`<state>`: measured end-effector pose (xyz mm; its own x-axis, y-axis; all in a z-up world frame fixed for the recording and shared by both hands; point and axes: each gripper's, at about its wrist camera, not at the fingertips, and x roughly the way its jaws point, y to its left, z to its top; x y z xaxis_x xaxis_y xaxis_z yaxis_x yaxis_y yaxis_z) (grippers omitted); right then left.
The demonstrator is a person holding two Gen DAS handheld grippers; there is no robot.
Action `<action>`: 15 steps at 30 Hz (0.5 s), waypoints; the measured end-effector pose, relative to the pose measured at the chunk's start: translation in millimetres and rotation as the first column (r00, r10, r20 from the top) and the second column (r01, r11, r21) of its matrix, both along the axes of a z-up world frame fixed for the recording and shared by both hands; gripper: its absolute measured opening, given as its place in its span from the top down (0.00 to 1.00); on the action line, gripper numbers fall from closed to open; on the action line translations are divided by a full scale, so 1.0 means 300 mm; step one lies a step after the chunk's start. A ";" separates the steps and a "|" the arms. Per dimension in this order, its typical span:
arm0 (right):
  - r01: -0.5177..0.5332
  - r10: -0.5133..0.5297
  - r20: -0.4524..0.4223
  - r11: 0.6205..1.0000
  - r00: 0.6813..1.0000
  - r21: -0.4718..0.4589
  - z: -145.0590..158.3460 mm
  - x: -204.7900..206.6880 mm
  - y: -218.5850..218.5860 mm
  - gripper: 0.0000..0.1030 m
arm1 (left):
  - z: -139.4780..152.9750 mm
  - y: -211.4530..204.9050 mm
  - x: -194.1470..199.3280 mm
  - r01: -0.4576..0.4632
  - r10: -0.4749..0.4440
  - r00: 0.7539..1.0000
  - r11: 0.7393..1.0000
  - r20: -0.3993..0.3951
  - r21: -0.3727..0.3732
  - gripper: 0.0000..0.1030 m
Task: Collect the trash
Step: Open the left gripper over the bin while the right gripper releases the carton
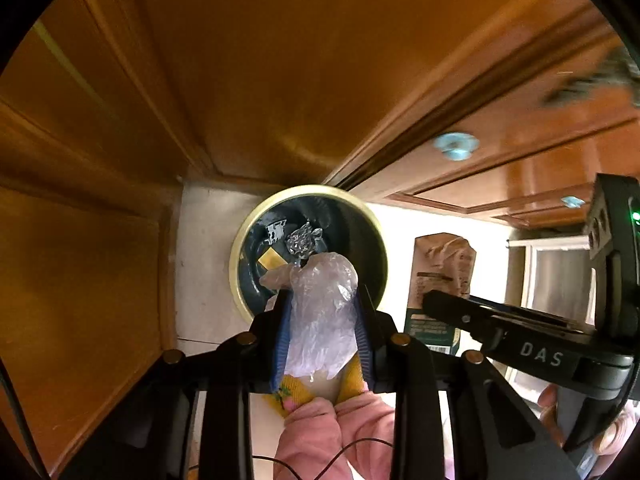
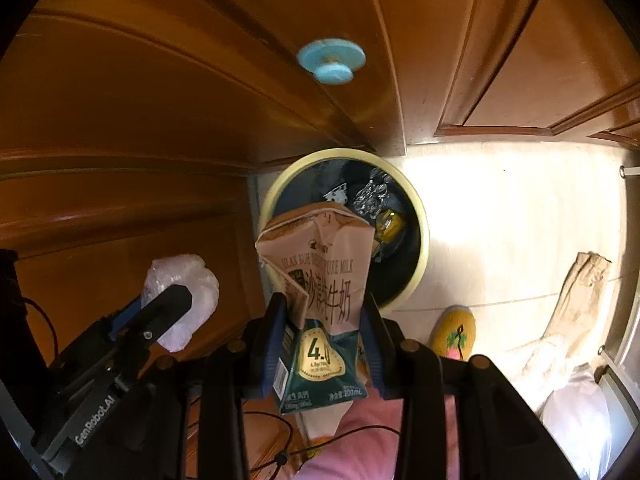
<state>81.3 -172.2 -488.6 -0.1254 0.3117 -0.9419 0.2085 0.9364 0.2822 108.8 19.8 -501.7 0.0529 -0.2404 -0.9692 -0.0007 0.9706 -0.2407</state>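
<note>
My left gripper (image 1: 324,312) is shut on a crumpled clear plastic bag (image 1: 320,312) and holds it above a round trash bin (image 1: 240,240) with a yellow rim and dark liner. The bin holds foil and wrappers. My right gripper (image 2: 326,320) is shut on a crushed brown and green milk carton (image 2: 320,288) above the same bin (image 2: 420,224). The right gripper and the carton (image 1: 440,272) show at the right of the left wrist view. The left gripper with the bag (image 2: 184,292) shows at the left of the right wrist view.
Wooden cabinet doors (image 2: 160,100) with a blue knob (image 2: 331,62) stand right behind the bin. The floor is pale tile (image 2: 500,220). A yellow slipper (image 2: 456,332) and pink trouser legs are below the grippers. Crumpled paper or cloth (image 2: 576,296) lies on the floor at right.
</note>
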 end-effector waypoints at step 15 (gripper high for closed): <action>-0.091 0.092 0.036 0.996 0.995 -0.019 -0.174 0.023 0.019 0.47 | -0.266 0.041 -0.014 -0.034 0.039 0.998 0.992 -0.044 0.123 0.14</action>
